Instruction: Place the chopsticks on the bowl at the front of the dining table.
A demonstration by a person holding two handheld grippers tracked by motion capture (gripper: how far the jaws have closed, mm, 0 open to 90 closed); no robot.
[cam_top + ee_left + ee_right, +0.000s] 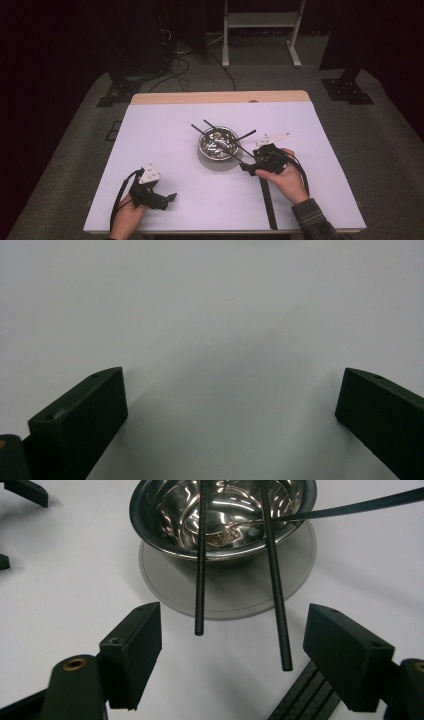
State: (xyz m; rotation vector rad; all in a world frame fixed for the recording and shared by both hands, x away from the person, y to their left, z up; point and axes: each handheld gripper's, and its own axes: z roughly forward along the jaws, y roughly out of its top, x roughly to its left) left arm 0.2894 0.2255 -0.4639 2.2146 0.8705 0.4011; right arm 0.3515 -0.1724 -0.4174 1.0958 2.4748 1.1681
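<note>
bowl: shiny steel bowl (218, 142) sitting on a grey round mat (170, 587) mid-table, touching nothing but the mat and the sticks

sticks: 2 black sticks (200, 575) laid across the rim side by side, near ends poking out past it toward the right gripper; a 3rd flat strip (350, 506) leaning in from the other side

done so far: looks like the 2 sticks are already parked on the bowl, so that bit seems finished

left to do: a long black strip (267, 202) still flat on the table by the right hand, probably next up, just a guess

right gripper (232, 655): jaws spread wide, nothing pinched, both stick ends floating free in the gap without touching the pads

left gripper (230, 405): jaws spread too, bare white table (210, 300) between them, parked well away from the bowl

high view extra: gives the whole layout, both hands, the full strip

right gripper view extra: close enough to see gaps between pads and sticks, plus reflections inside the bowl, contents too shiny to call
</note>
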